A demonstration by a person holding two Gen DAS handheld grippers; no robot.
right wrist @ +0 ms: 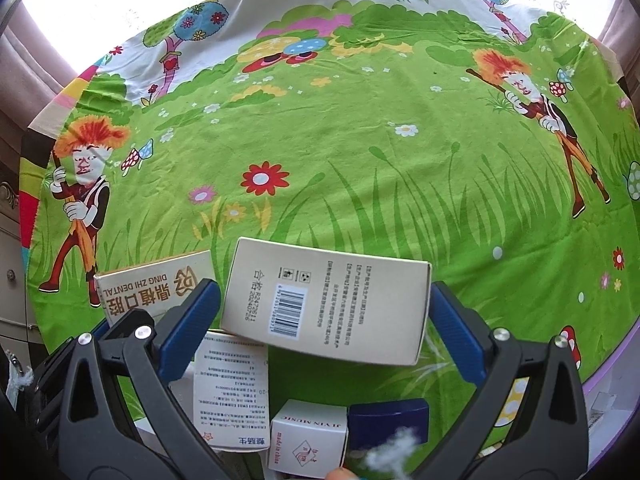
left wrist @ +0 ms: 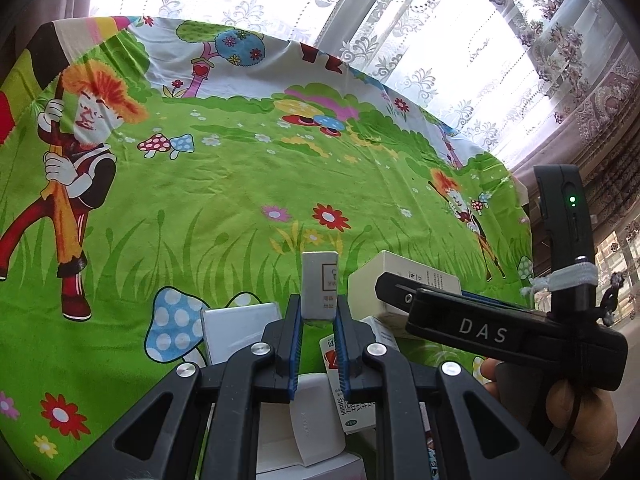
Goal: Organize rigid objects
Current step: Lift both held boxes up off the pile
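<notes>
Green cartoon cloth (right wrist: pixel 360 152) covers the table, with the boxes clustered at its near edge. The left gripper (left wrist: pixel 319 322) is clamped on a small white box (left wrist: pixel 319 290) held upright above that cluster, while the right gripper (right wrist: pixel 326 312) stands wide, its fingers either side of a cream barcode box (right wrist: pixel 326 300); contact unclear. A dental box (right wrist: pixel 156 284) lies just left
</notes>
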